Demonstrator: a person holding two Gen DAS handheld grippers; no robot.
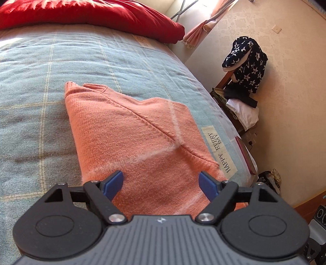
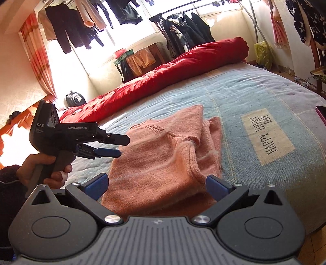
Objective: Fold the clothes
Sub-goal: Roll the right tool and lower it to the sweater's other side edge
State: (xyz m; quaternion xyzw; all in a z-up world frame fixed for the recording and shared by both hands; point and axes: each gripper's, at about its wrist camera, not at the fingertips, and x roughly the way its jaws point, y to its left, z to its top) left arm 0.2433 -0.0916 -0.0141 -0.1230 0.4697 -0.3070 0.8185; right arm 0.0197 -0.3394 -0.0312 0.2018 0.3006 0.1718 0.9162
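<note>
Blue bedspread (image 1: 40, 85) holds the half-folded orange sweater (image 1: 126, 130); both my grippers, left (image 1: 162, 184) and right (image 2: 156, 186), gape empty — a careless pinch could drag the folded layers askew.

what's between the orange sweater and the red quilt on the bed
Only bare blue checked bedspread lies between the orange sweater and the red quilt; both wrist views show it.
</note>
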